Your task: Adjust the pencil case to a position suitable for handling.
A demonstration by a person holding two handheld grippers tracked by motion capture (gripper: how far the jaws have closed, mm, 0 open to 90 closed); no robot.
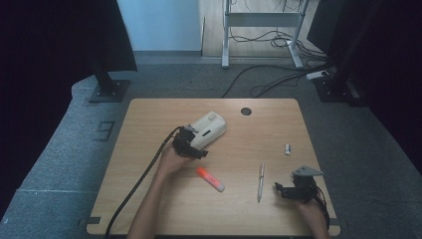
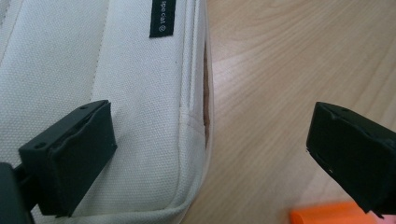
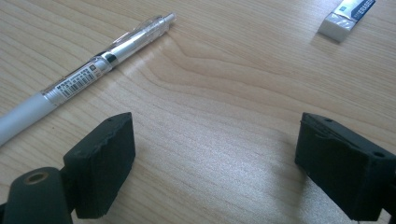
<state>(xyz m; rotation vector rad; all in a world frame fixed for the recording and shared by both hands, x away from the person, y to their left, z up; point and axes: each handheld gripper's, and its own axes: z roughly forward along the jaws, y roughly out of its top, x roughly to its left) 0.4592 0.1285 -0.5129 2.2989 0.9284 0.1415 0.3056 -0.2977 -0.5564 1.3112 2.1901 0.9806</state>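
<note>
A cream fabric pencil case (image 1: pixel 209 129) lies on the wooden table (image 1: pixel 149 119), left of centre. My left gripper (image 1: pixel 190 143) is open at its near end; in the left gripper view one jaw hangs over the case (image 2: pixel 93 84) and the other over bare wood, with the case's corner between them. An orange highlighter (image 1: pixel 210 179) lies just below that hand, its tip (image 2: pixel 327 214) at the lower edge. A white pen (image 1: pixel 261 181) lies right of centre. My right gripper (image 1: pixel 284 191) rests open on the table, the pen (image 3: pixel 88 74) to its upper left.
A small white eraser (image 1: pixel 287 149) lies on the right part of the table, seen in the right gripper view (image 3: pixel 348 16) at top right. A dark round grommet (image 1: pixel 246 111) sits near the far edge. Black stands and floor cables lie beyond the table.
</note>
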